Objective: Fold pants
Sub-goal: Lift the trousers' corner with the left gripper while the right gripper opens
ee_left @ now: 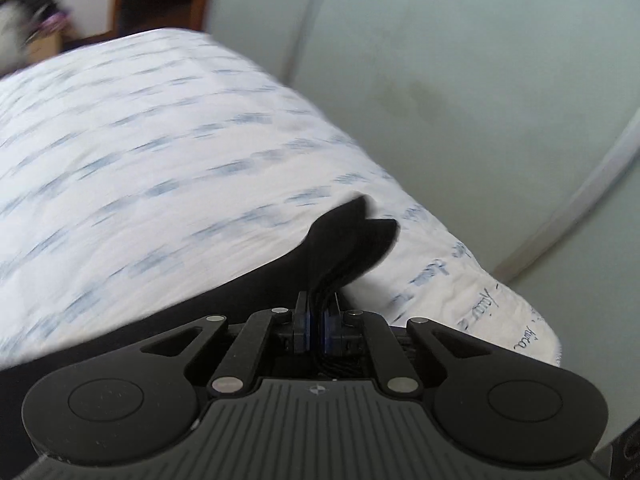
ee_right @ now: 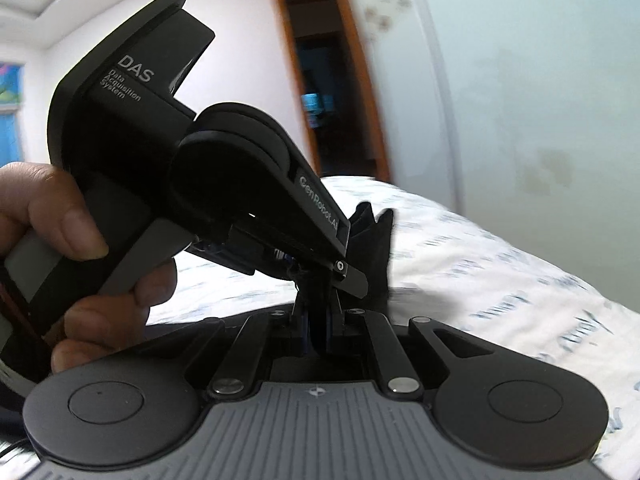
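Observation:
The black pants [ee_left: 352, 236] lie over a bed, with one folded edge lifted off the sheet. My left gripper [ee_left: 318, 308] is shut on that bunched edge, and several layers stick up past its pads. In the right wrist view my right gripper [ee_right: 318, 320] is also shut on the black pants [ee_right: 376, 252], pinching the cloth between its blue pads. The left gripper [ee_right: 320, 276] comes in from the upper left, held by a hand [ee_right: 80, 232], its tips almost touching the right gripper's. More black cloth trails toward the lower left [ee_left: 120, 320].
The bed has a white sheet [ee_left: 160, 152] printed with blue writing. Behind it is a pale green padded headboard [ee_left: 460, 80]. A wooden door frame [ee_right: 360, 100] opens onto a dark room at the back. Both views are motion-blurred.

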A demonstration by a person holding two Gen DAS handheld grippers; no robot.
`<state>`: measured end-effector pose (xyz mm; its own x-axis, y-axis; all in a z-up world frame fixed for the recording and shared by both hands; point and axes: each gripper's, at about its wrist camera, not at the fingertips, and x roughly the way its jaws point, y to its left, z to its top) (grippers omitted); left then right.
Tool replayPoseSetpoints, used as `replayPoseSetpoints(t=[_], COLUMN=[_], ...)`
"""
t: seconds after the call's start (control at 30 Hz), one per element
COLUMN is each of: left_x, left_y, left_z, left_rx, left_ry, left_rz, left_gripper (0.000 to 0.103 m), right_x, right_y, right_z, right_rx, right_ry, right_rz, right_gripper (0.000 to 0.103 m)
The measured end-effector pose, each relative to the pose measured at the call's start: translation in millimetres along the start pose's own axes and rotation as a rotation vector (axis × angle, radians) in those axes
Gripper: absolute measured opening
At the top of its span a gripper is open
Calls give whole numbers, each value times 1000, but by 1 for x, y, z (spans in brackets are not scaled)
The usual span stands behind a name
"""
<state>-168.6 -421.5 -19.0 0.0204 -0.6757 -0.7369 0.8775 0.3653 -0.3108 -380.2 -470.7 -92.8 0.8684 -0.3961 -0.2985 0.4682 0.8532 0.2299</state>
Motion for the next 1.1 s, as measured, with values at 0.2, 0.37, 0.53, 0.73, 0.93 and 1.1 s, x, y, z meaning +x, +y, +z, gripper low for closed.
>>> replayPoseSetpoints(t=[0.2,0.37,0.53,0.73,0.93,1.1], left_x=[-55,-72,-75,-103,-120,-133], left_y=[126,174,172,194,227,236], left_z=[-68,-110,-112,-116,-142,-162], left_rx=[-377,-563,-531,-565,-633,-656], left_ry=[-16,-48,-79,-143,-126,-166], left_rz=[90,13,5,-41,7,-14], left_gripper=[9,9,7,7,7,8], right_x=[9,12,7,-3,-3,3], right_y=[84,121,130,158,185,196], right_z=[-16,-37,-38,-40,-50,-54], right_rx=[-221,-313,-340,-353,-381,-414], right_ry=[88,134,150,147,185,211], right_rz=[216,292,282,305,387,435], right_gripper=[7,7,7,7,7,7])
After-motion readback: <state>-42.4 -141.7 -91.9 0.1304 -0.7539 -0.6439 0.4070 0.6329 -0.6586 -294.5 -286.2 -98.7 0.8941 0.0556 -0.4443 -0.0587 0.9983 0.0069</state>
